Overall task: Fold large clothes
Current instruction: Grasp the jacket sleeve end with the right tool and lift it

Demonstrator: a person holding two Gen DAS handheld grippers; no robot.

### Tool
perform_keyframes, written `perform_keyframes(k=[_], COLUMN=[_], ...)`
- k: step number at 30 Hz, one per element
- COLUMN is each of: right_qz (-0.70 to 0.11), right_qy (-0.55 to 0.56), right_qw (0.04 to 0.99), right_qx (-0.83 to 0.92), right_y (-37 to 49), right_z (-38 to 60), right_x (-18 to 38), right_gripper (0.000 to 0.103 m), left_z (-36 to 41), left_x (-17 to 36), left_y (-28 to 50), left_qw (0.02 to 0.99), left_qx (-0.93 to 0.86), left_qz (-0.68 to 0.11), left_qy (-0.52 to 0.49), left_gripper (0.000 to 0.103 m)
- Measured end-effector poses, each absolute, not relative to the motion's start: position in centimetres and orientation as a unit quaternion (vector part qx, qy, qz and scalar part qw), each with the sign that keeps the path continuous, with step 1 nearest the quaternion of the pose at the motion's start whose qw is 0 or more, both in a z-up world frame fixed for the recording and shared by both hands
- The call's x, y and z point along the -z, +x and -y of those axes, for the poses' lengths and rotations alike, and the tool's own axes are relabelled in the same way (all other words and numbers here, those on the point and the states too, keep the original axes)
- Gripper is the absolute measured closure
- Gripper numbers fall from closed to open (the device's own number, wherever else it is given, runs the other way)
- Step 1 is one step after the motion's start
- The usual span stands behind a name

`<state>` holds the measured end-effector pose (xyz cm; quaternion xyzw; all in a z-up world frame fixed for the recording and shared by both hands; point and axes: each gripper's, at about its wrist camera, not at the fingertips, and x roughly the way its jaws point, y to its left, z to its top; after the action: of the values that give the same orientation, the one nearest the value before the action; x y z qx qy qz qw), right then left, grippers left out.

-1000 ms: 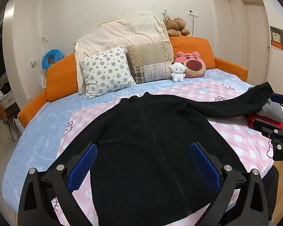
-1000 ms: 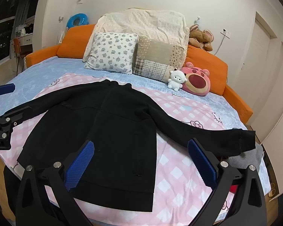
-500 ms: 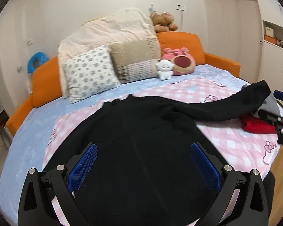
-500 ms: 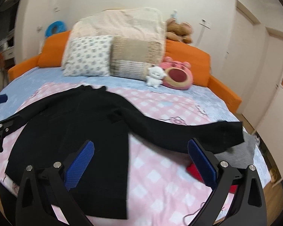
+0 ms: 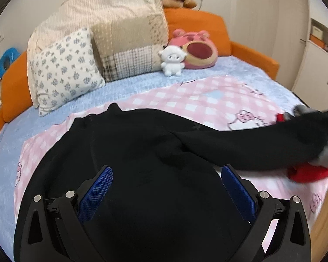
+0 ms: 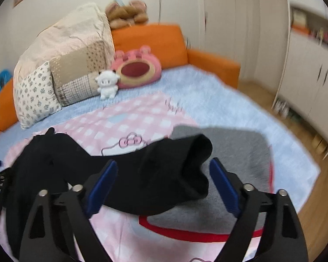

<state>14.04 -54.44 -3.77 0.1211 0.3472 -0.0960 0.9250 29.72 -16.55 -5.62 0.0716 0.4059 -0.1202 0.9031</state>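
A large black jacket (image 5: 124,152) lies spread on a pink checked sheet (image 5: 196,100) on the bed. Its one sleeve (image 5: 262,144) stretches out to the right. My left gripper (image 5: 167,187) hangs open low over the jacket's body, with nothing between its blue pads (image 5: 96,193). In the right wrist view the sleeve's cuff (image 6: 185,163) lies between the jaws of my right gripper (image 6: 163,183). Those jaws are closing, and a gap still shows between the cuff and the right pad (image 6: 223,185). The picture is blurred by motion.
A grey garment (image 6: 234,152) lies on a red one (image 6: 196,234) under the cuff, near the bed's right edge. Pillows (image 5: 65,69), a white plush (image 5: 171,62) and a pink plush (image 5: 196,50) line the orange headboard (image 5: 13,83). A wood floor (image 6: 321,196) and cabinets (image 6: 306,76) are to the right.
Both grippers have swung right and come closer to the bed. The right gripper reached the sleeve cuff and its jaws narrowed around it. The left now hangs over the jacket's body.
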Motion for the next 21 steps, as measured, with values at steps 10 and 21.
perform_keyframes(k=[10,21], right_qz=[-0.375,-0.284], right_qy=[0.213,0.153], right_qw=[0.902,0.947], right_qx=[-0.024,0.005], right_y=[17.4,23.0], right_z=[57.5,59.8], right_x=[6.4,-5.2], right_gripper=[0.094,0.095], left_z=[15.2,15.5], left_x=[10.8,13.8], left_y=[36.3,43.8], left_qw=[0.875,0.798], left_qx=[0.129,0.221], left_qz=[-0.467,-0.55], left_qy=[0.031,-0.106], left_gripper=[0.002,0.002])
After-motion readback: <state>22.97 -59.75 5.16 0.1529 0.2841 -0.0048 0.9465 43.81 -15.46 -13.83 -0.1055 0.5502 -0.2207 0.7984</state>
